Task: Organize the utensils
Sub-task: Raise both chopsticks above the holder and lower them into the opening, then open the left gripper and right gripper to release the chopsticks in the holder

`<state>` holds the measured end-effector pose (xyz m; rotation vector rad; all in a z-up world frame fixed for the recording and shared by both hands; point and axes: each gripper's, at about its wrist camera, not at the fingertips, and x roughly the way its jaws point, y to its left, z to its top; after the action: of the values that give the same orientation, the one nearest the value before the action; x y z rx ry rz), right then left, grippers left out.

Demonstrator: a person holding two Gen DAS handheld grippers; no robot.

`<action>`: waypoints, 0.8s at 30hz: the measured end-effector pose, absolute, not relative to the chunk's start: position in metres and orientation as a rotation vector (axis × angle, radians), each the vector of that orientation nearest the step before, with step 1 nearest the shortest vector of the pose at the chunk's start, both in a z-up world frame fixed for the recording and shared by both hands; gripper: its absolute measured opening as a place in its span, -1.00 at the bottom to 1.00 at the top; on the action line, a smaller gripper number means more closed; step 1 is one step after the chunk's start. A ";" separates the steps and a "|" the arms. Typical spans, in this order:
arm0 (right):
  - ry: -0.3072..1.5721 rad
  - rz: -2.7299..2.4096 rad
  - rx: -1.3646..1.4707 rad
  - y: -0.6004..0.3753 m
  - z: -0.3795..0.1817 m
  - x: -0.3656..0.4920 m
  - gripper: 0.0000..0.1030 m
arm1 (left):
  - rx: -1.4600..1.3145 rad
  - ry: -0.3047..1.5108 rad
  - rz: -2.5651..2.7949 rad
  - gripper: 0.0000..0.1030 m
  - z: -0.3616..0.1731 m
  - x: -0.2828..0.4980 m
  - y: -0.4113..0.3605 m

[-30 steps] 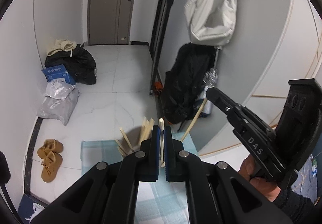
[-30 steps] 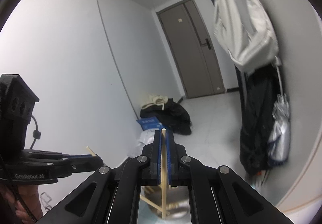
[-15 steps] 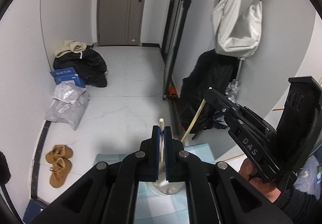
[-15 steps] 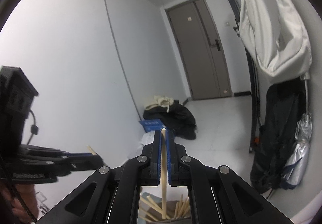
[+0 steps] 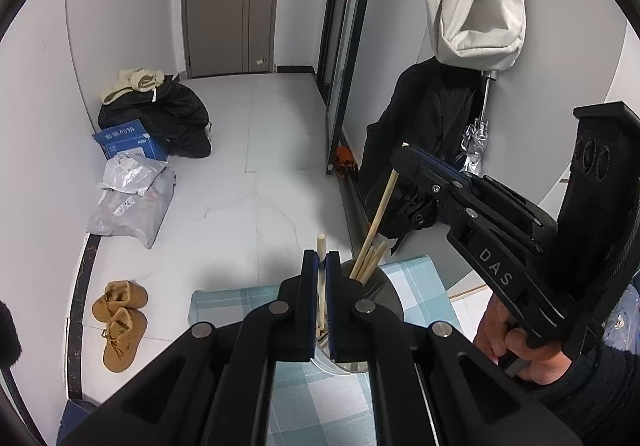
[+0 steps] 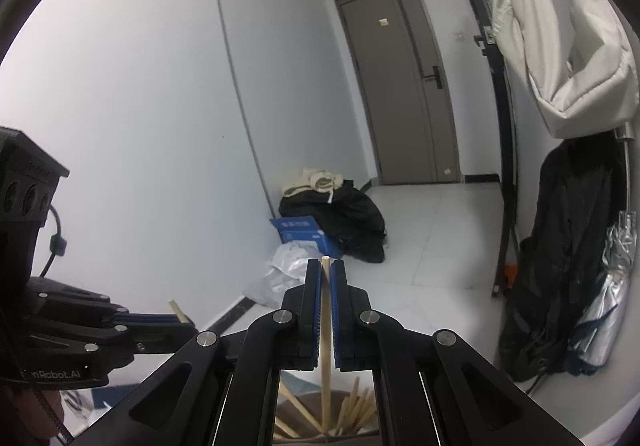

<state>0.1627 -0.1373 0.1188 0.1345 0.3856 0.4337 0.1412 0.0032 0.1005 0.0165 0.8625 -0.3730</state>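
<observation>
My left gripper (image 5: pixel 321 260) is shut on a wooden chopstick (image 5: pixel 321 246) whose top end sticks up past the pads. Just beyond it a round metal holder (image 5: pixel 391 296) with several chopsticks stands on a blue checked cloth (image 5: pixel 422 286). From the right, my right gripper (image 5: pixel 401 159) slants in, shut on a second chopstick (image 5: pixel 380 211) whose lower end reaches among the sticks in the holder. In the right wrist view the right gripper (image 6: pixel 326 268) pinches that chopstick (image 6: pixel 326 326) upright above the holder (image 6: pixel 300 400). The left gripper (image 6: pixel 186 322) shows at the left.
A person's hand (image 5: pixel 516 346) grips the right tool. On the floor beyond the table lie brown boots (image 5: pixel 120 314), grey parcel bags (image 5: pixel 132 201), a blue box (image 5: pixel 130 143) and a black clothes pile (image 5: pixel 172 113). A white bag (image 5: pixel 472 5) and black coat (image 5: pixel 424 125) hang at right.
Both grippers have come down and toward the holder, each still pinching its chopstick. The holder has risen into both views, and the right chopstick's lower end now sits among its sticks.
</observation>
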 end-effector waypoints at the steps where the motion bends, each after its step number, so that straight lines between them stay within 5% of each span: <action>1: 0.386 0.434 0.123 -0.137 0.117 0.162 -0.93 | 0.010 0.866 -0.374 -1.00 0.099 0.141 0.003; 21: 0.584 0.507 0.088 -0.129 0.059 0.137 -0.87 | -0.112 0.902 -0.367 -0.98 0.060 0.132 0.001; 24: 0.575 0.494 0.130 -0.138 0.061 0.127 -0.86 | -0.116 0.881 -0.358 -0.76 0.061 0.124 0.002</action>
<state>0.1269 -0.1384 0.0610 0.1297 0.5746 0.4943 0.1245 0.0018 0.0613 -0.1157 0.8807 -0.3577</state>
